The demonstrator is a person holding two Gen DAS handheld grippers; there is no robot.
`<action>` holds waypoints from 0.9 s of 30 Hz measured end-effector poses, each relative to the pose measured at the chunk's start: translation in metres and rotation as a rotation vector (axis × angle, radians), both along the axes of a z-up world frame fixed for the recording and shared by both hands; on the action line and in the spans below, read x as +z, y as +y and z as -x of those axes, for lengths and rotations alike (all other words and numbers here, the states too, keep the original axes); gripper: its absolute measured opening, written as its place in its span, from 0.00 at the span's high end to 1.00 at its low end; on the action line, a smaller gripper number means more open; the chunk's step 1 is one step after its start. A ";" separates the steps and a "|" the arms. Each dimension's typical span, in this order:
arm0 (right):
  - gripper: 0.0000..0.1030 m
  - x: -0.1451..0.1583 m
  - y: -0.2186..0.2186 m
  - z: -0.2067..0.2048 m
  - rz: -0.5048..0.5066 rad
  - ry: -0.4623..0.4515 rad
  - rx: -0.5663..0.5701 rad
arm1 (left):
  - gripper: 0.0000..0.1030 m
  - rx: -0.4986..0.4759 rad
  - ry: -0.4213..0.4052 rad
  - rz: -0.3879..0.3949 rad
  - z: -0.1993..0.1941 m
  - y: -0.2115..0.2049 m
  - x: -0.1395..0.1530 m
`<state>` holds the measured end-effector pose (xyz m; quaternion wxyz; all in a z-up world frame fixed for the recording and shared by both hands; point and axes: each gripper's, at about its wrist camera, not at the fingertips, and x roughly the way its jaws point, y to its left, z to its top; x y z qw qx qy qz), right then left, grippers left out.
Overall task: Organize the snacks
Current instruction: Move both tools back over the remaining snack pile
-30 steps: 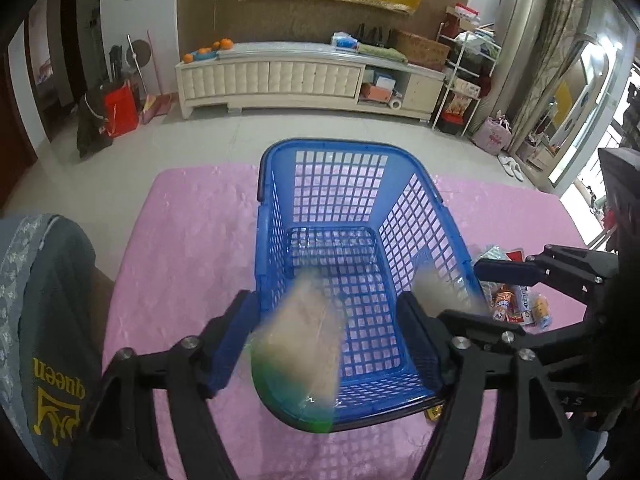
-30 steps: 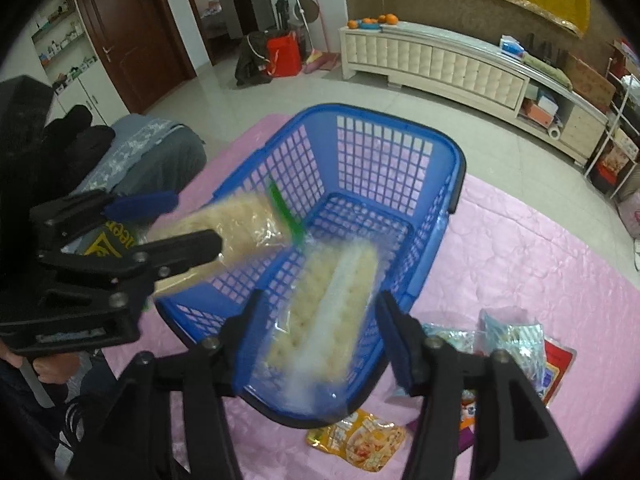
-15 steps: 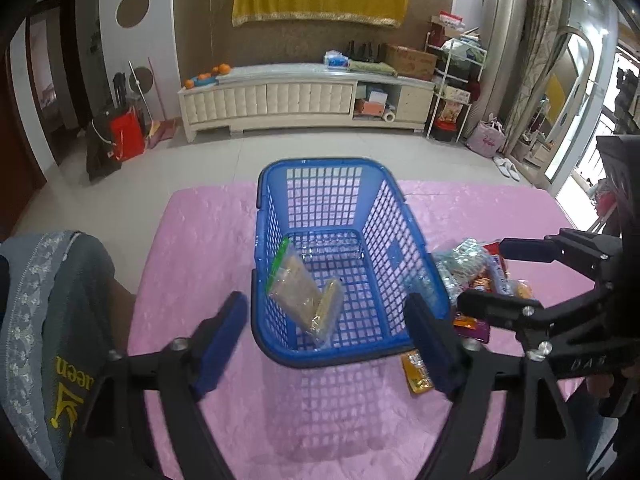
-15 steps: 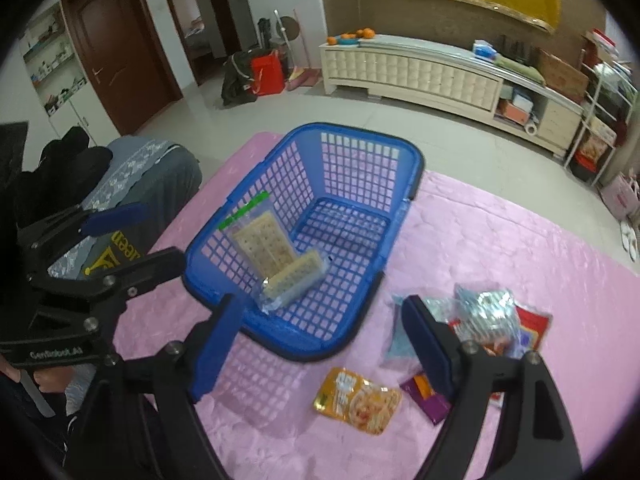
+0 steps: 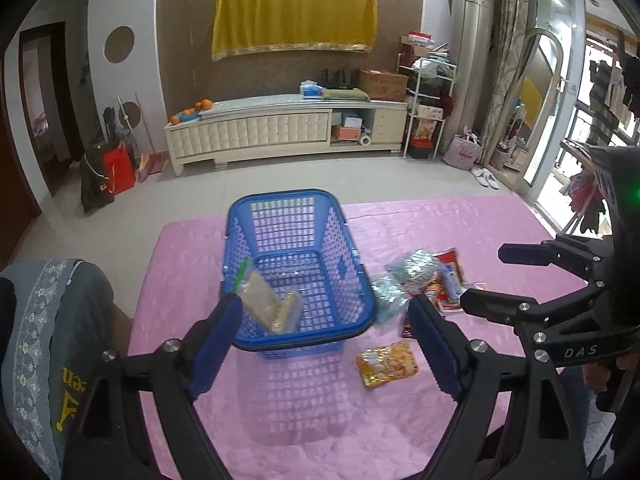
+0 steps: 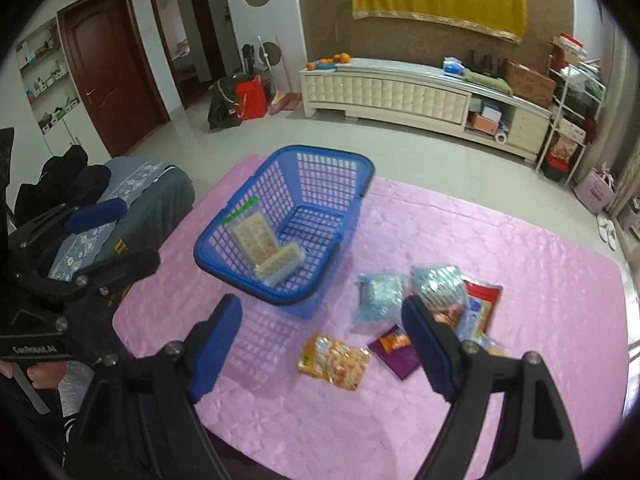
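Two clear cracker packs (image 6: 256, 238) (image 6: 280, 266) are leaning against each other inside the blue plastic basket (image 6: 356, 164), at its near left corner, one with a green strip along its top edge. The basket is sitting on the pink mat (image 6: 500, 248), and to its right the other snack packets are lying loose: an orange pouch (image 6: 334, 366) nearest the basket's front, a purple sachet (image 6: 396, 350) beside it, and silvery-blue bags (image 6: 380, 294) overlapping a red packet (image 6: 486, 294). The left gripper (image 5: 324, 340) and right gripper (image 6: 320, 344) are both hovering over the mat with jaws spread wide, gripping nothing.
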<state>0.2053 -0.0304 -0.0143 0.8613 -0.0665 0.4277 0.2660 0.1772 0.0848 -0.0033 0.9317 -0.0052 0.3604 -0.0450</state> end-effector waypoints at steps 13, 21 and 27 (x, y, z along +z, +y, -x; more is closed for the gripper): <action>0.17 -0.012 -0.075 -0.004 -0.024 0.030 -0.108 | 0.19 -0.046 0.052 0.039 -0.017 -0.053 -0.013; 0.17 -0.043 -0.116 -0.015 -0.014 0.088 -0.154 | 0.19 -0.078 0.125 0.019 -0.036 -0.092 -0.041; 0.17 -0.073 -0.144 -0.028 -0.004 0.152 -0.200 | 0.19 -0.102 0.180 0.005 -0.053 -0.121 -0.064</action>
